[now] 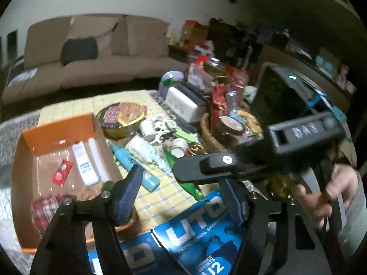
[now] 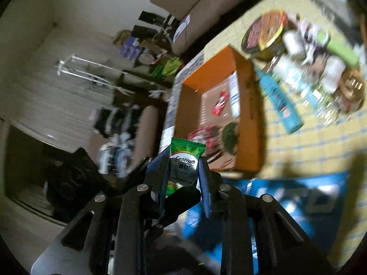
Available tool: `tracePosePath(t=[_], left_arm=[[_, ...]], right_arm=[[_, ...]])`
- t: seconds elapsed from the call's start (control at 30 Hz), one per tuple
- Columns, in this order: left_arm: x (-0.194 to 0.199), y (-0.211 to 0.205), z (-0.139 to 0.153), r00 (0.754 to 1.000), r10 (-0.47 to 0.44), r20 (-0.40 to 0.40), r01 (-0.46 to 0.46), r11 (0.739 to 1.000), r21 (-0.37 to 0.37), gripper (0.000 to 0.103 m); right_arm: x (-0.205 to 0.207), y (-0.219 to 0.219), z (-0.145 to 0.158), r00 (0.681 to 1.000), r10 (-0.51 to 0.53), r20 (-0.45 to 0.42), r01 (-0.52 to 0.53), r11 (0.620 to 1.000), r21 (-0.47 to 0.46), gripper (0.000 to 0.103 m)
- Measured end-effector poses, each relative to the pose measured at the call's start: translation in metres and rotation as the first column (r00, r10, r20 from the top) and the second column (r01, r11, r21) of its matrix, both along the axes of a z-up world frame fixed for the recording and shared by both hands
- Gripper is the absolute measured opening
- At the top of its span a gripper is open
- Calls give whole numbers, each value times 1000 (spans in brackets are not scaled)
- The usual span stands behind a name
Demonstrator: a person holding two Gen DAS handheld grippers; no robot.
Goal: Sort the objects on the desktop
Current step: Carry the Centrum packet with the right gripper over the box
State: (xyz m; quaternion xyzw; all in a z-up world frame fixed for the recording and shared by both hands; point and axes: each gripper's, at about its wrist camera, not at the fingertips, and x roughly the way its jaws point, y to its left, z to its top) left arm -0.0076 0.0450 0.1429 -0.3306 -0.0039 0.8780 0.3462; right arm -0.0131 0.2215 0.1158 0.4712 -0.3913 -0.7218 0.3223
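My right gripper (image 2: 183,171) is shut on a green and silver Centrum sachet (image 2: 185,160), held in the air near the front corner of the orange cardboard box (image 2: 248,119). The box (image 1: 59,129) holds a red packet (image 1: 62,172), white tubes (image 1: 84,163) and a red checked item (image 1: 45,208). My left gripper (image 1: 181,194) is open and empty above the table's front, over a blue UTO box (image 1: 199,220). The right gripper's body (image 1: 229,162) crosses the left wrist view. A teal tube (image 1: 135,167) lies beside the box.
A pile of loose items lies right of the box: a round noodle bowl (image 1: 121,116), small white bottles (image 1: 146,128), a green sachet (image 1: 188,183), a wicker basket (image 1: 208,130) with jars, a white case (image 1: 183,103). A sofa (image 1: 91,52) stands behind the table.
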Motion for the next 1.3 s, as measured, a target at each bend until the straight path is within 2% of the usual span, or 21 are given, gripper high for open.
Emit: tracePosePath(t=[0.03,0.07,0.1,0.13,0.2,0.33,0.37,0.5,0.57,0.73,0.77,0.83,0.93,1.03,1.17,1.3], left_arm=[[4,0,1,999,-34,-14,34,999,-7,67],[6,0,1,998,-60,-16,60,998,-11,62],[8,-1,1,996,-86,-8,86,996,-2,55],[8,-3,-1,992,-122,24,121,992,14,54],[7,-10,-5,988,-142,64,139,989,58,53],[4,-33,-4,985,-143,97,126,978,167,53],[2,-37,-4,985,-141,102,122,977,175,53],[-6,-55,-3,991,-105,83,92,985,148,53],[-11,-65,-2,994,-83,69,73,987,141,43],[-22,-87,2,1000,0,20,-2,996,92,43],[-24,-91,2,1000,0,25,-2,995,95,38],[-29,-99,1,999,-1,45,-5,992,129,35],[-39,-110,-3,996,-18,83,2,982,190,32],[-52,-118,-5,995,-19,97,-2,978,209,31],[-85,-121,-3,994,-12,110,-6,987,161,29],[-129,-132,-7,988,-2,153,-14,994,106,29]], right_arm=[[0,1,-1,1000,5,1,-5,1000,-15,24],[1,1,-3,1000,17,1,-17,999,-41,24],[1,0,-4,999,35,5,-34,997,-67,24],[3,0,-5,999,40,5,-39,996,-75,24],[6,-1,-6,999,43,-2,-43,997,-62,24],[0,-8,-7,999,48,-1,-48,997,-62,24],[-3,-13,-6,998,57,-1,-57,996,-63,24],[-16,-39,0,995,95,-16,-95,994,-54,24],[-28,-56,3,993,118,-19,-118,992,-48,24],[-49,-83,5,992,123,-30,-124,992,-13,24],[-51,-87,7,991,124,-41,-124,992,4,24],[-53,-95,8,989,134,-63,-133,991,24,24],[-55,-105,8,987,139,-86,-135,990,43,24],[-63,-110,10,987,130,-90,-126,991,51,25],[-95,-118,10,992,110,-67,-107,993,52,25],[-143,-130,-4,994,110,-18,-110,994,18,25]])
